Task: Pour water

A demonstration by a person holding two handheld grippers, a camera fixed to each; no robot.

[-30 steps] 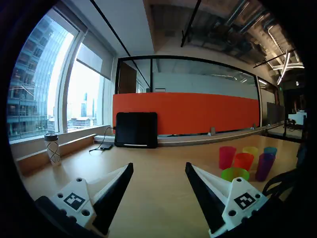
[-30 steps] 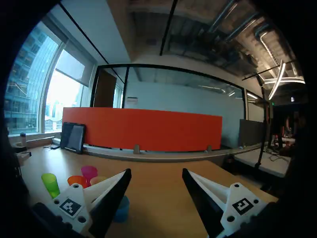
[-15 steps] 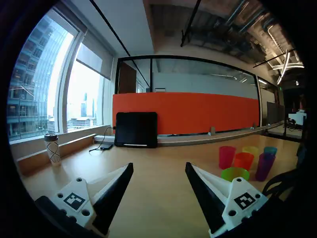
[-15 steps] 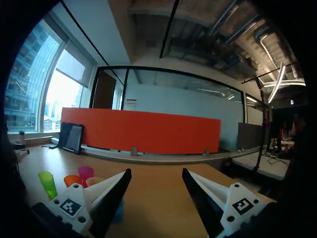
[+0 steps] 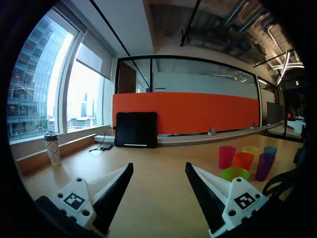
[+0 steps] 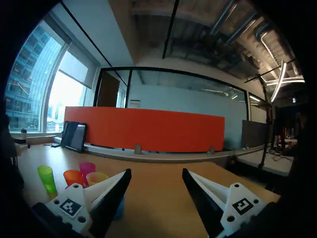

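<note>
Several coloured plastic cups stand together on the wooden table [image 5: 158, 174]: a green cup [image 5: 234, 173], an orange cup [image 5: 243, 160], a pink cup [image 5: 226, 156], a yellow cup [image 5: 250, 150], a purple cup [image 5: 264, 166] and a blue cup [image 5: 270, 150]. They sit to the right of my left gripper [image 5: 159, 168], which is open and holds nothing. In the right gripper view the green cup [image 6: 47, 178], orange cup [image 6: 73, 177], pink cup [image 6: 87, 169] and yellow cup [image 6: 96, 177] stand left of my open, empty right gripper [image 6: 156, 173]; a blue cup [image 6: 119, 207] is partly hidden behind its left finger.
A dark tablet [image 5: 136, 129] leans against the orange partition [image 5: 190, 112] at the table's far edge, with a cable beside it. A lidded travel cup [image 5: 52, 148] stands on the window ledge at left. Another desk [image 6: 257, 158] lies to the right.
The right gripper's view has shifted a little, so the cups sit slightly more to the right and higher in it. The left gripper has held still.
</note>
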